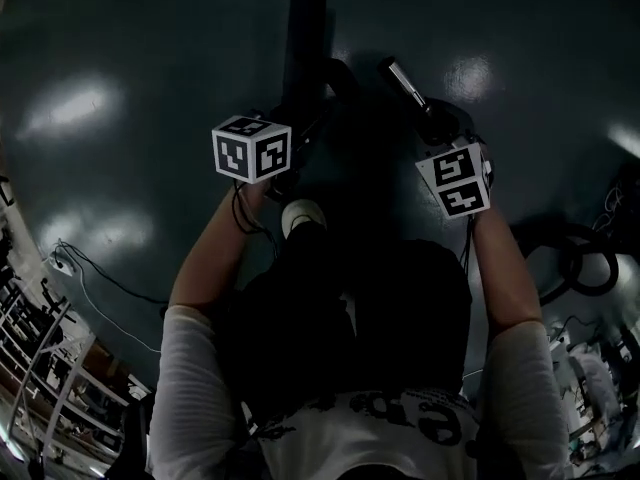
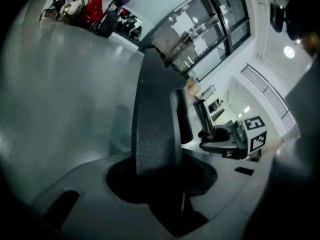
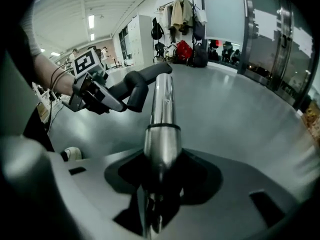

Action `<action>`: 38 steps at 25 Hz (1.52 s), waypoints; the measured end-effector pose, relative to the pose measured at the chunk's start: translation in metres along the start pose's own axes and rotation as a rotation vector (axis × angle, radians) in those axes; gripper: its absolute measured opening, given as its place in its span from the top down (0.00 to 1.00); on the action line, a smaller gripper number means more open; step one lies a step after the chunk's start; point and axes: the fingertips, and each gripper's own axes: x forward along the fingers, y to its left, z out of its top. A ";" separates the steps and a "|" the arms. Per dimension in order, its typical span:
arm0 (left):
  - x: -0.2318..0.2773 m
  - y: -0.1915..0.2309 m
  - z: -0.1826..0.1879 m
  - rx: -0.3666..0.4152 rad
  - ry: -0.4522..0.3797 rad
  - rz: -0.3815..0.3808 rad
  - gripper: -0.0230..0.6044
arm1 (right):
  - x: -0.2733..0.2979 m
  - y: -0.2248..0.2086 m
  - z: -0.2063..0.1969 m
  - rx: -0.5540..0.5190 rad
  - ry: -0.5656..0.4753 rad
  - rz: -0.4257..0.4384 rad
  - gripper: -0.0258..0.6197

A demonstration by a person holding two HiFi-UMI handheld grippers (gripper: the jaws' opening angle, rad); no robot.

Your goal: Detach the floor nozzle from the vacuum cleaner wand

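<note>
Extending forearms (image 1: 215, 253): two bare forearms in white sleeves are held out over a dark lap, seen from above.
Marker cubes: one cube (image 1: 252, 149) is carried on the left tool and one (image 1: 455, 180) on the right; they are kept well apart.
Left gripper (image 2: 159, 181): the jaws are clenched on the floor nozzle (image 2: 155, 124), whose broad dark grey body is seen rising straight out from between them.
Right gripper (image 3: 159, 184): the jaws are clenched on the vacuum cleaner wand (image 3: 161, 109), a bright metal tube with a dark ring around it just beyond the jaws.
Nozzle neck (image 3: 142, 81): a black curved neck is seen running out from the left tool towards the tip of the tube.
Joint: in the left gripper view the tube's upper end (image 2: 200, 106) is shown bare, near the nozzle but with a gap between them, so the two parts are taken as separated.
Floor (image 1: 120, 68): a dark glossy surface is seen beneath both tools, with pale patches of light reflected on it.
Loose items on the floor: thin cables (image 1: 95, 273) are laid at the left and a black hose coil (image 1: 585, 258) at the right.
Far end: a coat rack (image 3: 180, 14) hung with garments, a red bag (image 3: 184, 51) and glass doors (image 3: 260, 29) are made out.
</note>
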 end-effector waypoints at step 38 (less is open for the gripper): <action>0.013 0.024 -0.006 0.464 -0.094 0.344 0.22 | 0.036 0.012 -0.044 0.219 -0.087 -0.041 0.56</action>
